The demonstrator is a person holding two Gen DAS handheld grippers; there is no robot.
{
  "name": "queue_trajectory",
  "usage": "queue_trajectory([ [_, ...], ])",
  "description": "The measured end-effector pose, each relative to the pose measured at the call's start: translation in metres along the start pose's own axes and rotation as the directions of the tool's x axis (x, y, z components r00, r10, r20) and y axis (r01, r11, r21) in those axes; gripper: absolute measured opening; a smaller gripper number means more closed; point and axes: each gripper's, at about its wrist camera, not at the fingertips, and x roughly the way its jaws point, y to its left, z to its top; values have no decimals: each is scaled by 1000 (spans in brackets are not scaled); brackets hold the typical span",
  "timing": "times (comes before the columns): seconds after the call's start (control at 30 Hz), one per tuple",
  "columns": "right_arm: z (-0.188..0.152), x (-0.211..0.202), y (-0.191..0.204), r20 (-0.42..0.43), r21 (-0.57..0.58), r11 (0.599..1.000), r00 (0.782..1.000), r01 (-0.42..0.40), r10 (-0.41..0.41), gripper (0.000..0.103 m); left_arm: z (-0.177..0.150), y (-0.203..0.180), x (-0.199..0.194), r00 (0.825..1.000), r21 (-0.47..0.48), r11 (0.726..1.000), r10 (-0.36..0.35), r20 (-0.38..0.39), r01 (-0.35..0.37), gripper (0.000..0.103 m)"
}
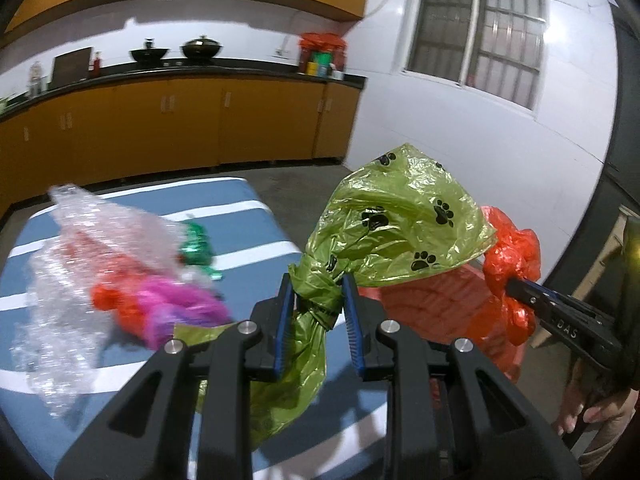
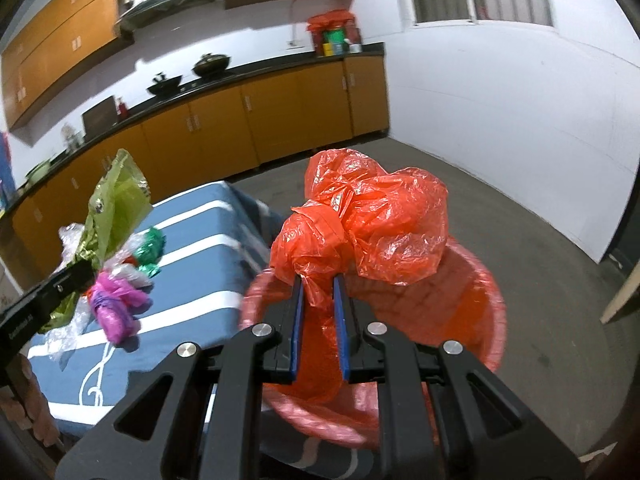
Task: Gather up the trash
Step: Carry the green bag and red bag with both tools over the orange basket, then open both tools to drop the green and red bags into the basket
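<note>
Trash bags fill the near centre of both views: the left gripper [image 1: 316, 296] is clamped on the knotted neck of a green paw-print bag [image 1: 400, 224], and the right gripper [image 2: 318, 280] pinches the twisted neck of an orange bag [image 2: 360, 224], probably so neither spills. Just beyond, lower right, the right wrist view shows the red basket [image 2: 492, 320], which the left view mostly hides. Farther left, more scraps [image 1: 120, 264] lie on the striped blue table [image 1: 240, 200].
</note>
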Motion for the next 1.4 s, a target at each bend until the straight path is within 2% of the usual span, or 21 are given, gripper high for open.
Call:
queue_trajectory([
  [0.33,0,1,-36,9,77,997,999,31,-32,15,0,-53,58,991,44,994,-97,-90,101,25],
  [0.77,0,9,-55,33,143,989,999,27,-32,15,-7,-89,115,970,59,983,-160,-185,173,25],
  [0.83,0,9,-58,37,153,988,999,23,-29,16,-8,-91,121,967,58,982,-163,-197,178,28],
  [1.0,-3,8,-64,44,171,985,999,24,-32,41,-12,-91,125,962,53,981,-169,-216,185,38],
  [1.03,-3,7,-65,45,173,985,998,27,-36,42,-13,-89,126,961,52,981,-170,-220,185,39],
  [1.2,-1,5,-69,40,173,984,998,42,-50,42,-14,-76,120,968,45,988,-133,-212,146,44],
  [1.27,-2,4,-65,44,149,987,997,57,-64,45,-15,-66,110,978,48,993,-92,-186,103,50],
  [1.4,-2,4,-48,52,85,995,997,60,-64,51,-14,-41,83,991,65,998,5,-131,3,57],
])
